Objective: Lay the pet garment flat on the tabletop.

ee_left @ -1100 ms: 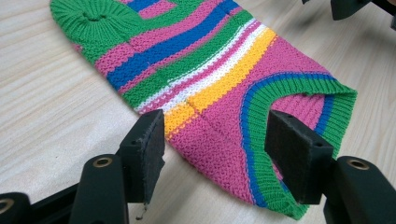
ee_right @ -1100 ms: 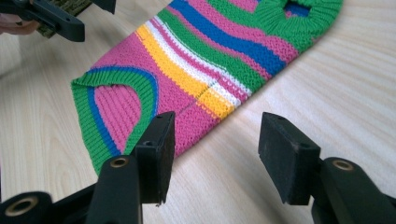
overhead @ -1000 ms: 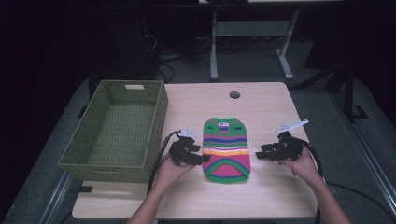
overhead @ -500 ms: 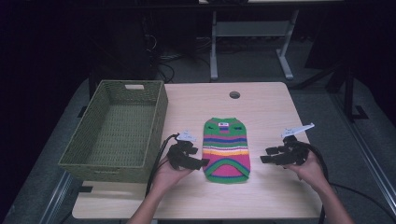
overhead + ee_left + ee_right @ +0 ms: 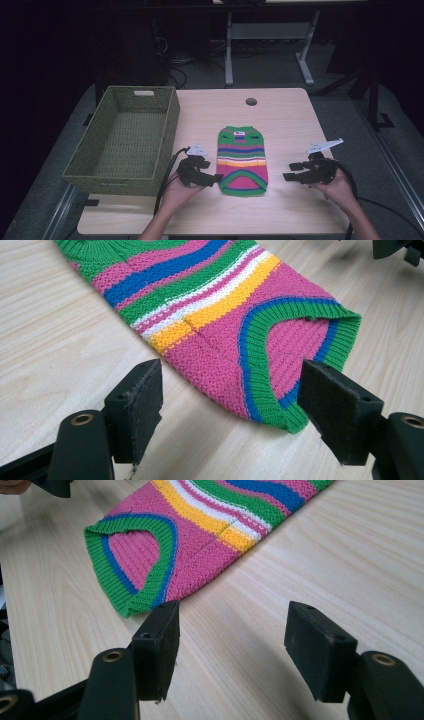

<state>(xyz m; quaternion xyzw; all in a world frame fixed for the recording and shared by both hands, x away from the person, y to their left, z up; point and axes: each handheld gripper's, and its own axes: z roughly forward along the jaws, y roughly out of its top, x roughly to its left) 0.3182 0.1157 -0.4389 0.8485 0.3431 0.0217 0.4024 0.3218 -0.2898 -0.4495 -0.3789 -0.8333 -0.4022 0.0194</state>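
While the small striped knitted sweater (image 5: pixel 243 160) lies flat at the table's middle, beside the empty green woven basket (image 5: pixel 125 142), both the left gripper (image 5: pixel 212 178) and right gripper (image 5: pixel 290 176) stand apart, so seemingly nothing is grasped yet.

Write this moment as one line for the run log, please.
left gripper: open, at sweater hem corner | right gripper: open, apart from sweater | sweater: flat on table | basket: empty

A green woven basket (image 5: pixel 125 142) stood empty along the worktop's (image 5: pixel 285 125) left edge. A round cable hole (image 5: pixel 251 101) sat near the far edge, with a metal frame (image 5: pixel 265 37) on the floor beyond.
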